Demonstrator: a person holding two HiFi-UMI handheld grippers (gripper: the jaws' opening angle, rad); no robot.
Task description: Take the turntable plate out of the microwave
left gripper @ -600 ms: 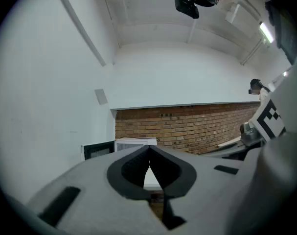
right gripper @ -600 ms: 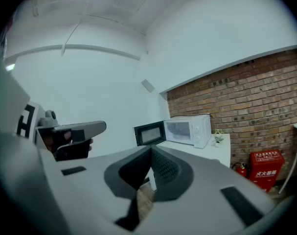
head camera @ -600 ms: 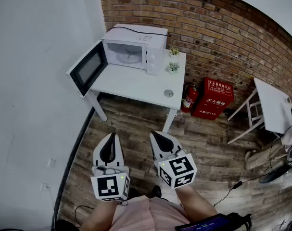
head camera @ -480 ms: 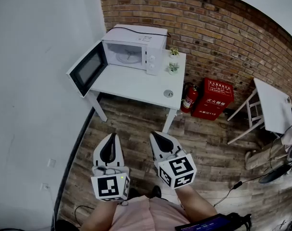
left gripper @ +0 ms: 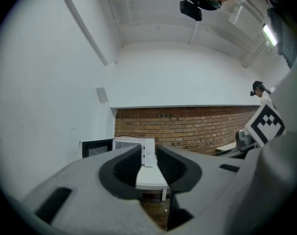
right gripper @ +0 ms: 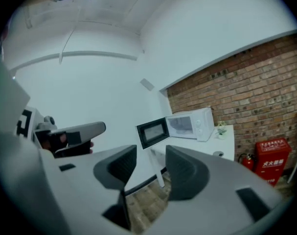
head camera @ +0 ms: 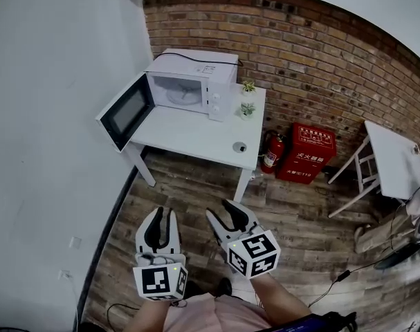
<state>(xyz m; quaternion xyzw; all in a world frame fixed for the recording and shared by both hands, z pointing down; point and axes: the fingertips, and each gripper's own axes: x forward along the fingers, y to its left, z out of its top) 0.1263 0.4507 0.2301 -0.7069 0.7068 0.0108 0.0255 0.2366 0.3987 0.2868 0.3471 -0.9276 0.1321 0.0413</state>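
Both claws hang over the plank floor (head camera: 299, 206), well short of the white tabletop (head camera: 196, 126). The left claw (head camera: 164, 213) is narrow, just a slit with nothing in it. The right claw (head camera: 221, 210) is wide and empty too. The boxy white microwave (head camera: 216, 75) sits against the rough brick wall (head camera: 320, 61), its dark-windowed door (head camera: 126, 111) swung open. The turntable plate (head camera: 184, 95) is inside the cavity: a pale round disc, faint, its rim hard to make out.
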